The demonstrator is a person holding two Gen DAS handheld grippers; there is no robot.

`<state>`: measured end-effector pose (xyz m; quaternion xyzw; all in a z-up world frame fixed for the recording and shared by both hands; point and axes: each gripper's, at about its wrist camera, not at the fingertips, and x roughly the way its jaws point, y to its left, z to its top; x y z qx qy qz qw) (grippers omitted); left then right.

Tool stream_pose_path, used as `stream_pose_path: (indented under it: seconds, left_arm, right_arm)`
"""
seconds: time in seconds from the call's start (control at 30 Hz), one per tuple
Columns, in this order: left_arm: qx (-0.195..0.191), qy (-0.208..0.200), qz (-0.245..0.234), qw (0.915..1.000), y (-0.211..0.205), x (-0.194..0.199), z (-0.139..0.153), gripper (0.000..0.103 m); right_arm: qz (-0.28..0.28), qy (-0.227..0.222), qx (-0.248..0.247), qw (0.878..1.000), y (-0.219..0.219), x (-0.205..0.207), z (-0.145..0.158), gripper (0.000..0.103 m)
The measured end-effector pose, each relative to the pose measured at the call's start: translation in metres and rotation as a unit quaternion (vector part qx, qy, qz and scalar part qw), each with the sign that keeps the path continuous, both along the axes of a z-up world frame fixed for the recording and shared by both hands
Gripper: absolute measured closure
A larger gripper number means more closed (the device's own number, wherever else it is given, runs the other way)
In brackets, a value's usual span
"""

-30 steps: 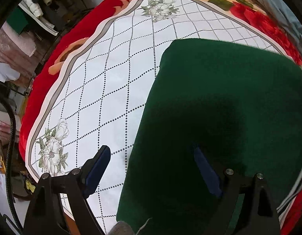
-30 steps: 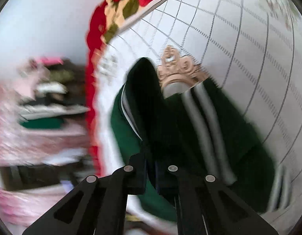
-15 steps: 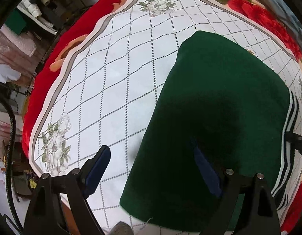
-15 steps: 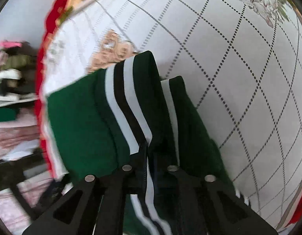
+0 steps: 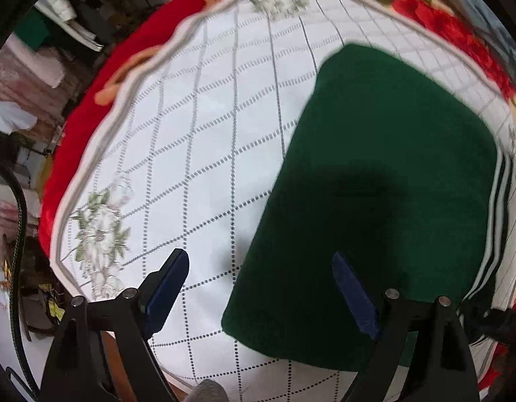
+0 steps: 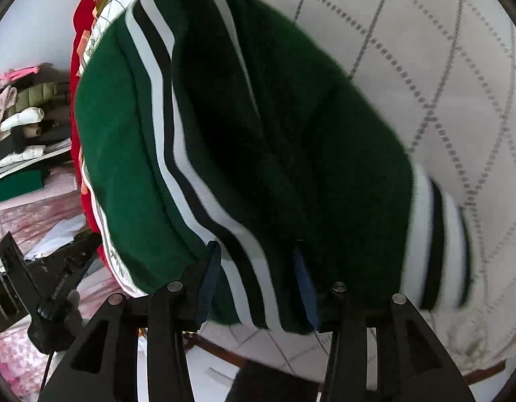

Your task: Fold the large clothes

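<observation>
A dark green garment [image 5: 375, 181] with white and black striped bands lies folded on a white quilted cloth [image 5: 197, 154] with a dotted diamond pattern. My left gripper [image 5: 261, 288] is open and empty, above the garment's near left edge. In the right wrist view the same garment [image 6: 124, 154] shows its striped hem [image 6: 177, 174] and a striped cuff [image 6: 438, 234]. My right gripper [image 6: 254, 278] is open, its fingers standing either side of the striped hem at the garment's near edge.
A red floral blanket [image 5: 70, 134] lies under the white cloth and shows around its edge. Piles of clothes [image 6: 23, 114] sit on shelves beyond the bed at the left. My left gripper [image 6: 53, 281] shows at the lower left of the right wrist view.
My right gripper has opened and let go of the striped hem, and the garment now lies flat. My left gripper stayed open and drew back slightly.
</observation>
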<state>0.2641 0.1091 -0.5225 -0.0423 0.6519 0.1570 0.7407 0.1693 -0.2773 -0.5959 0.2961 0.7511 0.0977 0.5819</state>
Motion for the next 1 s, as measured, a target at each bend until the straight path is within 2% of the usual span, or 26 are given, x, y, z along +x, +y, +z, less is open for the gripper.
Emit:
stream_pose_path:
  seconds: [0.03,0.07,0.2,0.27,0.33,0.4,0.53,0.6,0.7,0.73,0.77,0.83,0.9,1.0]
  left_arm:
    - [-0.002,0.005,-0.006,1.0000,0.000,0.001,-0.005,0.016]
    - [-0.001,0.002,-0.017,0.9999,0.001,0.002,-0.009,0.016]
    - [-0.004,0.008,-0.051,0.9987,0.001,0.005,-0.015,0.016]
    - [-0.011,0.008,-0.069,0.9975,0.001,0.008,-0.016,0.016]
    - [-0.023,0.008,-0.085,0.9961,0.001,0.009,-0.018,0.013]
    - [-0.036,0.016,-0.103,0.9939,-0.001,0.011,-0.023,0.012]
    - [-0.045,0.022,-0.128,0.9905,-0.003,0.012,-0.023,0.012]
    - [-0.050,0.021,-0.130,0.9899,0.003,0.014,-0.017,0.012]
    - [-0.059,0.009,-0.116,0.9914,0.018,0.025,-0.006,0.012]
    - [-0.058,0.003,-0.112,0.9920,0.022,0.029,-0.003,0.012]
    - [-0.053,-0.005,-0.106,0.9930,0.027,0.037,0.000,0.012]
    - [-0.043,-0.019,-0.099,0.9940,0.033,0.053,0.001,0.012]
    - [-0.034,-0.028,-0.092,0.9948,0.037,0.078,-0.002,0.012]
    - [-0.014,-0.043,-0.094,0.9946,0.038,0.103,-0.006,0.012]
  right_arm:
    - [-0.009,-0.006,-0.003,1.000,0.002,-0.001,0.001,0.071]
    - [-0.015,-0.014,-0.010,1.000,0.005,0.000,0.005,0.100]
    - [-0.051,-0.038,-0.034,0.997,0.007,-0.005,0.033,0.100]
    - [-0.059,-0.067,-0.061,0.994,0.006,-0.009,0.060,0.101]
    - [-0.075,-0.074,-0.093,0.990,0.001,-0.016,0.077,0.101]
    - [-0.087,-0.052,-0.127,0.987,-0.005,-0.023,0.070,0.101]
    - [-0.078,0.014,-0.155,0.985,0.012,-0.021,0.020,0.101]
    - [-0.055,0.010,-0.169,0.984,0.025,-0.007,0.026,0.100]
    - [-0.041,-0.031,-0.170,0.984,0.034,0.011,0.063,0.091]
    - [-0.048,-0.053,-0.166,0.984,0.032,0.017,0.077,0.076]
    - [-0.056,-0.072,-0.159,0.983,0.031,0.024,0.087,0.051]
    - [-0.068,-0.103,-0.144,0.982,0.031,0.046,0.098,0.030]
    - [-0.074,-0.121,-0.133,0.981,0.031,0.073,0.093,0.030]
    - [-0.086,-0.120,-0.103,0.984,0.039,0.125,0.058,0.030]
